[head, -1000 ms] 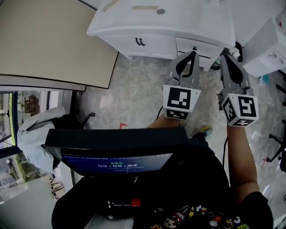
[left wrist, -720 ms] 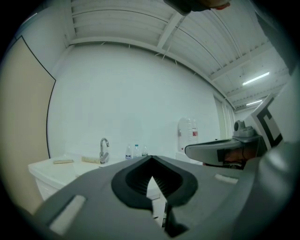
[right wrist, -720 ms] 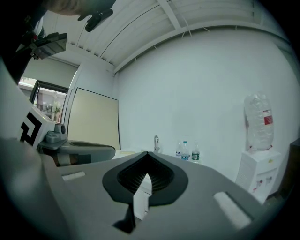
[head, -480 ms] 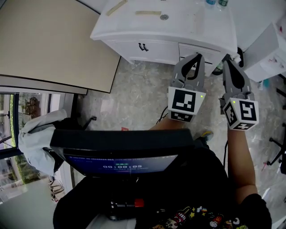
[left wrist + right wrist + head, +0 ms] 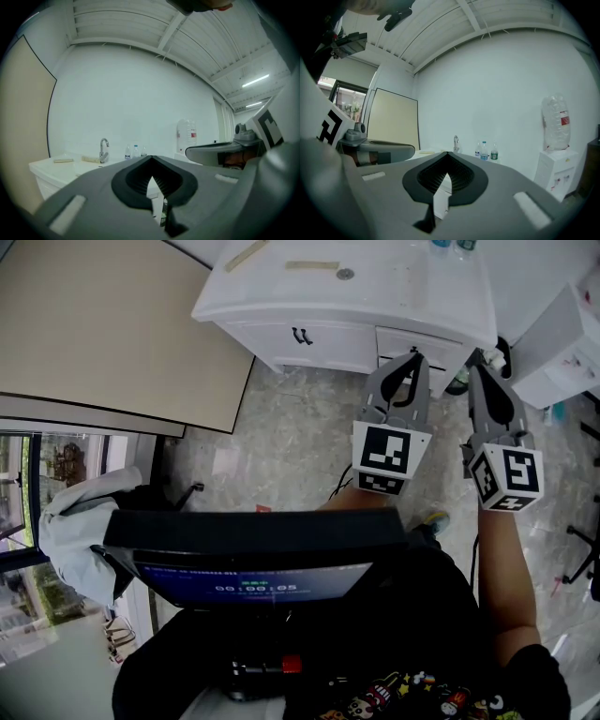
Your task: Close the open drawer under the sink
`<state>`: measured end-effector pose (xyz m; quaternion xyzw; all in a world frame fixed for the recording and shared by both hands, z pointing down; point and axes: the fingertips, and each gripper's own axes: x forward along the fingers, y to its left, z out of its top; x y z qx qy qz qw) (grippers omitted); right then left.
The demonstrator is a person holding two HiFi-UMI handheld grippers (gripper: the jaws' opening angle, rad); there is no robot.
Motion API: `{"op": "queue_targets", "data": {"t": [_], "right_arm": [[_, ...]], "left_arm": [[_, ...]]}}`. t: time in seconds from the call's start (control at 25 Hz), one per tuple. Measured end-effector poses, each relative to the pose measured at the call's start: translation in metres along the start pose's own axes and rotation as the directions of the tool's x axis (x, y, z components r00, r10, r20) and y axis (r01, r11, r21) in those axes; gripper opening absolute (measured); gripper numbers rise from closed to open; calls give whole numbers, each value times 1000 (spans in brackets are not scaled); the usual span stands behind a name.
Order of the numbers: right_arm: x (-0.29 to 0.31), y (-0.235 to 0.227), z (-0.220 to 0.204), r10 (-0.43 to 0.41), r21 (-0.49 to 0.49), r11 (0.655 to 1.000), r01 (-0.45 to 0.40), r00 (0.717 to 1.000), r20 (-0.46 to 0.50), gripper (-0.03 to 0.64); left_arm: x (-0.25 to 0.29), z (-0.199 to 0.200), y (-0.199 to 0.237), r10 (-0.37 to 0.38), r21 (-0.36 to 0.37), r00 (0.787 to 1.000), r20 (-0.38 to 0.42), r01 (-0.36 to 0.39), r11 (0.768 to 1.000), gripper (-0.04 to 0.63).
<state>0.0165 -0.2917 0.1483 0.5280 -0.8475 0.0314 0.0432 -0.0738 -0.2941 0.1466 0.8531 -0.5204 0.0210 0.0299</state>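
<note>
The white sink cabinet [image 5: 356, 292] stands at the top of the head view. It has a drawer with a dark handle [image 5: 301, 336]. To its right, a second drawer front [image 5: 417, 341] stands out slightly from the cabinet. My left gripper [image 5: 410, 357] hovers just in front of this drawer, jaws together and empty. My right gripper [image 5: 477, 368] is beside it near the cabinet's right corner, also shut and empty. In the left gripper view the left gripper [image 5: 151, 161] points at the faucet [image 5: 103, 149]. The right gripper [image 5: 446, 157] faces the faucet [image 5: 455, 142] and bottles [image 5: 486, 150].
A white water dispenser [image 5: 562, 338] stands right of the cabinet, with its bottle [image 5: 555, 123] on top. A beige panel [image 5: 103, 324] fills the left. A dark screen [image 5: 248, 549] sits on the person's chest, and a pale jacket [image 5: 75, 531] lies at lower left. The floor [image 5: 281, 442] is grey marble.
The cabinet has slid lower and nearer in the head view. Both grippers have edged toward it, still side by side and shut.
</note>
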Motion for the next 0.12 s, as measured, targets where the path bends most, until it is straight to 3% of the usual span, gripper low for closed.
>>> {"op": "queue_targets", "data": {"t": [0.12], "right_arm": [[-7, 4, 0, -3, 2, 1000, 3, 1000, 0, 21]], "left_arm": [[-7, 0, -1, 3, 0, 1000, -2, -3, 1000, 3]]}}
